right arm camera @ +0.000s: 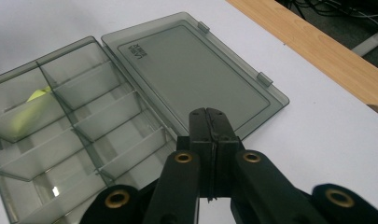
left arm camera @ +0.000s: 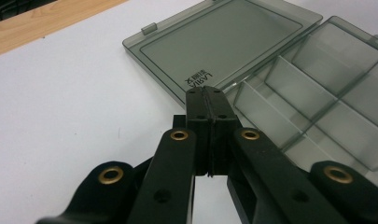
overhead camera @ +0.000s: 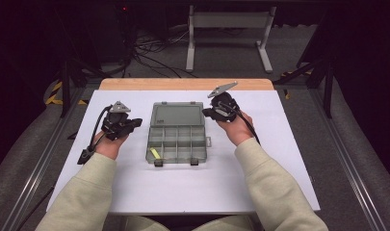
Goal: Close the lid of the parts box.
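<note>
White table, organizer box point(overhead camera: 175, 137) between tongs

The high view looks forward and down from above the person's side of the counter point(overhead camera: 135, 192), taking in its whole white top to the wooden far edge and the floor beyond. The left gripper view rides low and close over the counter, looking along its own fingers point(left arm camera: 207, 105) toward the far right. The right gripper view sits as near, facing the far left past its fingers point(right arm camera: 210, 123). All three share the open compartment box point(overhead camera: 175, 139) and its flat lid point(left arm camera: 219, 46) point(right arm camera: 191, 74).
</note>
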Demonstrator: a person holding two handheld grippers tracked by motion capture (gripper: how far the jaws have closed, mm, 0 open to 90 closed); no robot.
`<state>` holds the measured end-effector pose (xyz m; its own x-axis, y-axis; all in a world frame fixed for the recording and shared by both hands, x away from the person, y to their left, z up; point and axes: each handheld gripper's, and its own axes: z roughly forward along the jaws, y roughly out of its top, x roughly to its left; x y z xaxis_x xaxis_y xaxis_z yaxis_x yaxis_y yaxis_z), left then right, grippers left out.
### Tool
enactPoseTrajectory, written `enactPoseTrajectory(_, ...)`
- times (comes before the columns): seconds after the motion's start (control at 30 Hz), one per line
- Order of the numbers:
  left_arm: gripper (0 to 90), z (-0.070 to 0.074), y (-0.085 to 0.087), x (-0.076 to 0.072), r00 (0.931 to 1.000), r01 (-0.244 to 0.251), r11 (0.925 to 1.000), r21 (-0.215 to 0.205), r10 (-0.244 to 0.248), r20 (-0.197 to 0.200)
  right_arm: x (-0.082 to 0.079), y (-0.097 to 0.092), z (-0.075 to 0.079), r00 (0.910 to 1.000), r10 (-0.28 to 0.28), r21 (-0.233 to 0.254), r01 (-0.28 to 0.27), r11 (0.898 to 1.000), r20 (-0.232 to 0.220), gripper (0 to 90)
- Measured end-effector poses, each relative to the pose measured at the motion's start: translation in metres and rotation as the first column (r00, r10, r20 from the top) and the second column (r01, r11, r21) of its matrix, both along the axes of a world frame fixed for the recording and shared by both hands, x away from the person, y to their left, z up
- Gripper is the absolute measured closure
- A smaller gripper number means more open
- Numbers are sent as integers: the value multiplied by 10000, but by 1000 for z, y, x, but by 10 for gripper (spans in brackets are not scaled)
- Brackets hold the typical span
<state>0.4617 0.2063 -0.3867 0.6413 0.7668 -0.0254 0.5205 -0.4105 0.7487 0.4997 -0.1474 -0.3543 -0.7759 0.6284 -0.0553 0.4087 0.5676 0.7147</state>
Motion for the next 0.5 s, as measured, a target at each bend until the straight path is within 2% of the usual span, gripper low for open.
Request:
enactPoseTrajectory(0.13,896,-1,-2,8,10000,-53,9999,105,54,-31,5,-1,-3,9999,-116,-3,116,9999,-73,900)
enactPoseTrajectory(0.23,896,-4,-3,13,9995,-206,9997,117,209,-242,7,-1,-4,9998,-153,-26,153,9999,-110,900)
enactPoseTrajectory(0.4,896,-6,-4,23,9988,-318,9983,485,335,-345,14,-1,-6,9996,-210,-63,209,9998,-193,900)
enactPoseTrajectory(0.5,896,-8,-4,29,9976,-436,9980,450,459,-513,17,-2,-8,9992,-313,-118,310,9995,-262,900)
